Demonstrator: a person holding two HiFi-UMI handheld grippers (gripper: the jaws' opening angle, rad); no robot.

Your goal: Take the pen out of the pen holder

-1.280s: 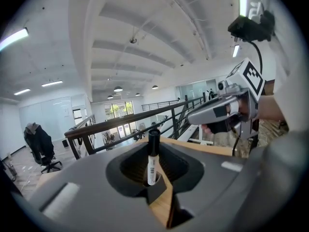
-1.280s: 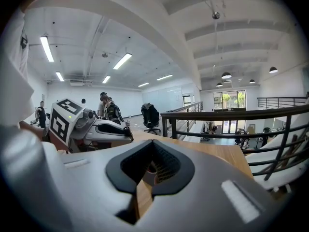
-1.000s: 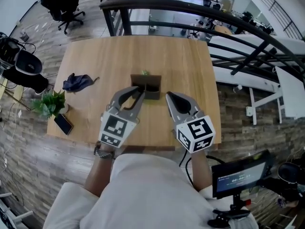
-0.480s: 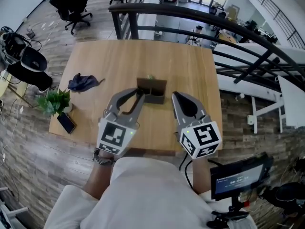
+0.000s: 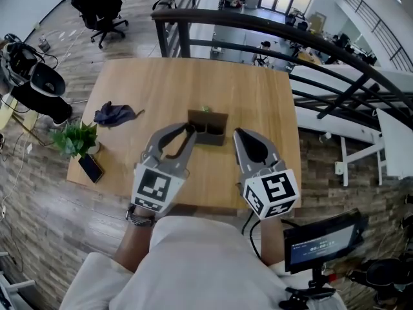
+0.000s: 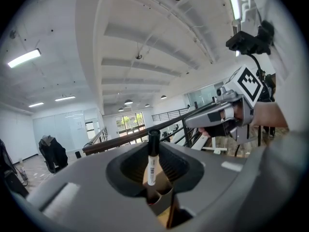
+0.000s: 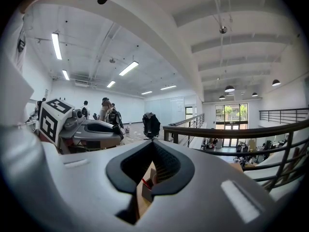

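A brown pen holder (image 5: 209, 128) stands mid-table on the wooden table (image 5: 161, 86). My left gripper (image 5: 188, 129) has its tips at the holder's left end. In the left gripper view a pen (image 6: 151, 164) with a black cap and white barrel stands upright out of the holder (image 6: 163, 200), and my left gripper (image 6: 153, 143) is shut on it near the cap. My right gripper (image 5: 236, 134) hovers just right of the holder, shut on nothing. In the right gripper view its tips (image 7: 152, 143) meet, and the holder (image 7: 143, 191) shows through the gap below with something red in it.
A dark blue cloth (image 5: 113, 113) lies on the table's left side. A small potted plant (image 5: 76, 139) and a phone (image 5: 91, 168) sit at the left edge. A black railing (image 5: 271, 26) runs behind the table. A monitor (image 5: 326, 237) stands at lower right.
The head view has shifted slightly. Both grippers hold the same places beside the pen holder.
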